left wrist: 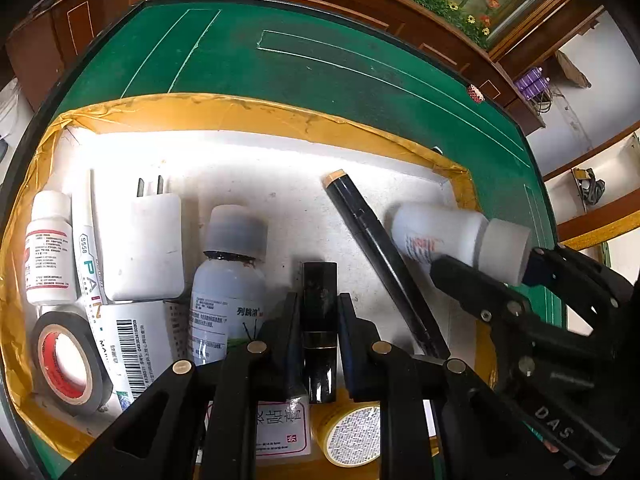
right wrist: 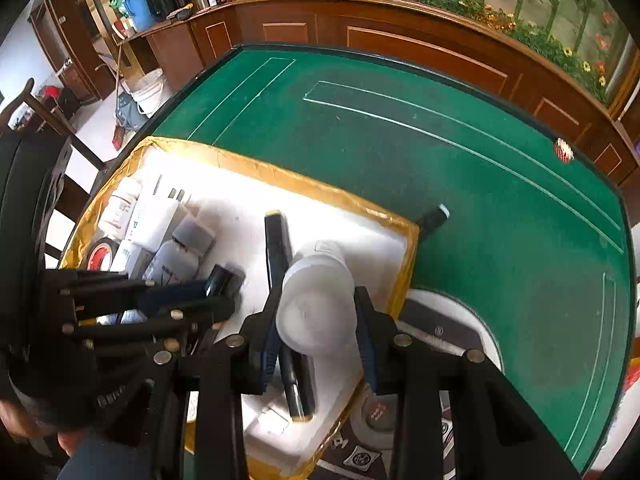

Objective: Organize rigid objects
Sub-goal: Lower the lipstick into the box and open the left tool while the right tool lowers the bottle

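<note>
Left gripper (left wrist: pixel 319 332): jaws drawn in close on either side of a black lipstick tube (left wrist: pixel 319 332); the pads flank its lower half, and whether they press it or merely bracket it cannot be judged from the left wrist view.
Black lipstick tube: stands lengthwise between those pads, over the near edge of the white foam tray (left wrist: pixel 280 200), its top end pointing toward the tray's far edge.
Right gripper (right wrist: pixel 316 312): jaws closed on the cap end of a white bottle (right wrist: pixel 316 292), one pad on each side of the cap.
White bottle: lies on its side by the tray's right edge, cap toward the gripper, body angled in over the tray floor and just beside a black marker (left wrist: pixel 384 264).
Black marker: lies diagonally across the tray's right half, tan-tipped end toward the far right corner.
Clear bottle with grey cap (left wrist: pixel 228 276): mid-tray, just left of the lipstick tube.
Tape roll (left wrist: pixel 66 364): near left corner of the tray.
White charger plug (left wrist: pixel 146 244): left side, prongs toward the far edge.
Small white pill bottle (left wrist: pixel 50 248): against the left edge.
Green table (left wrist: pixel 360 80): carries the tray, which sits at its near left corner, yellow tape round the tray's rim.
</note>
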{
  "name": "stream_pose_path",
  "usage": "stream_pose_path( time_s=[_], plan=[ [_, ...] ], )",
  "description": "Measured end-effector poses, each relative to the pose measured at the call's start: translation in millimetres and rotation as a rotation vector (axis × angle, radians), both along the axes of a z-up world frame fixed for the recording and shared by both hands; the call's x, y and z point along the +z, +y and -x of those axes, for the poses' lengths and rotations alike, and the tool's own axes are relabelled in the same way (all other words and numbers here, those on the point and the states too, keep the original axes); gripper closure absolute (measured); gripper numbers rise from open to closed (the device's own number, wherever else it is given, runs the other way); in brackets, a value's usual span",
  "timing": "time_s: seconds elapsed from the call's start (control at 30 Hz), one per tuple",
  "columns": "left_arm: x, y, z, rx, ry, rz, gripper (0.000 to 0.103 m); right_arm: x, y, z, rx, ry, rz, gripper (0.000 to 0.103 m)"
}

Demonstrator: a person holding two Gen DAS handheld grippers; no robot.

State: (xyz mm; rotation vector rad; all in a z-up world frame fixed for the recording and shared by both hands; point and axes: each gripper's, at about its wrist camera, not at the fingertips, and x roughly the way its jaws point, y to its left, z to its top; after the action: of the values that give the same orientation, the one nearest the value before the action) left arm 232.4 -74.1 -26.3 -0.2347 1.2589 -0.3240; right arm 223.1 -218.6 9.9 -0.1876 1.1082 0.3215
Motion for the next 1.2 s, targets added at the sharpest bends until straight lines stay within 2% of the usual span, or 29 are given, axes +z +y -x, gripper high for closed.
stream_pose_path(
  time_s=[0.17,0.57,0.8,0.87,0.93,1.0,1.2],
  plan=[
    [1,-1,0,-0.001,0.0,-0.003,0.085,1,3,9,0.021,-0.01,0.034,0.07],
    [1,-6,2,-0.006,-0.006,-0.021,0.085,4,0,16,-0.012,-0.011,0.018,0.07],
    [1,-5,3,-0.003,-0.001,-0.028,0.085,12,1,26,-0.018,-0.032,0.029,0.067],
    [1,-5,4,-0.004,0.0,-0.03,0.085,14,1,28,-0.015,-0.033,0.031,0.071],
    [1,-5,4,-0.005,0.0,-0.033,0.085,13,3,31,-0.007,-0.025,0.04,0.085],
    [0,-5,4,-0.004,0.002,-0.034,0.085,12,4,33,0.001,-0.015,0.04,0.092],
    [0,-5,3,-0.003,0.014,-0.03,0.085,12,3,36,-0.013,-0.013,0.014,0.092]
  ],
)
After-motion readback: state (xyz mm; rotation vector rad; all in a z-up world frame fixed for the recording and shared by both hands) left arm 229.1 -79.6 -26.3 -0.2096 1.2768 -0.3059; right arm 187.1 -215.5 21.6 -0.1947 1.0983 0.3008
